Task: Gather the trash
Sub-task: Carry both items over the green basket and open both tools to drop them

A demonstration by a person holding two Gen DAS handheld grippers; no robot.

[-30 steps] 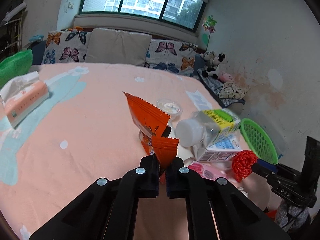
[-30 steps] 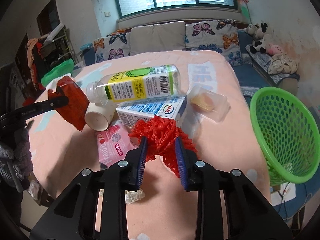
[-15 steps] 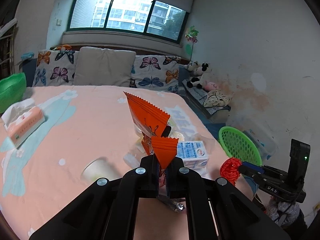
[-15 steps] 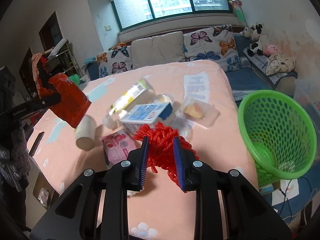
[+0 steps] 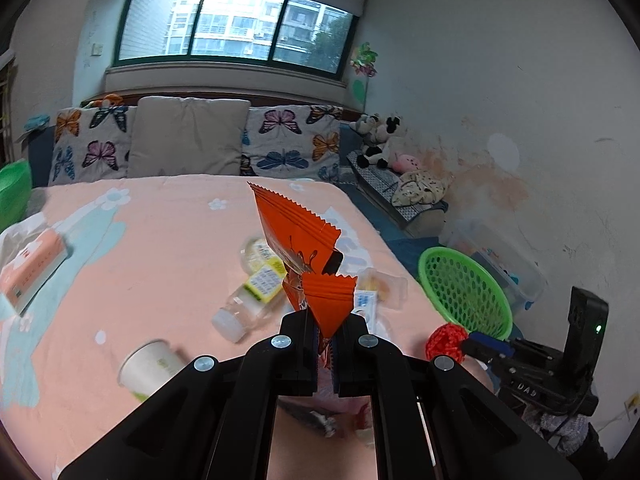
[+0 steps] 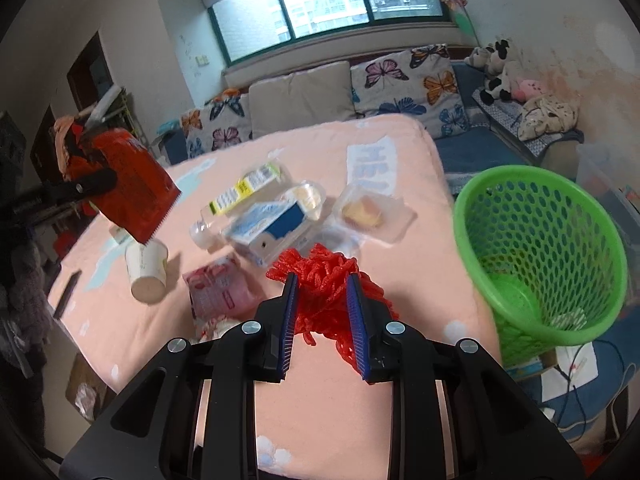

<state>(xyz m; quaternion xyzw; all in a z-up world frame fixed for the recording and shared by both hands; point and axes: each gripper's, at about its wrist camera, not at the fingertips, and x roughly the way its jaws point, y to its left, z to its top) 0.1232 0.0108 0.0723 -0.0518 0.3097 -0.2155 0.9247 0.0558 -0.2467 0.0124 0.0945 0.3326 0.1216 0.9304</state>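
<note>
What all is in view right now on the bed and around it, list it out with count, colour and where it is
snack wrapper: 1, orange, in left gripper
foam net: 1, red, in right gripper
basket: 1, green, beside bed
plastic bottle: 1, clear, lying on bed
milk carton: 1, blue-white, on bed
paper cup: 1, white, on its side
pink packet: 1, near the cup
clear trays: 2, on bed
tissue pack: 1, orange-white, bed's far side
bed: 1, peach cover
left gripper: black, shut
right gripper: blue pads, shut

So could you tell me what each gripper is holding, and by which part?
Left gripper: orange wrapper, pinched at its lower end. Right gripper: red mesh bundle, squeezed across its middle.
</note>
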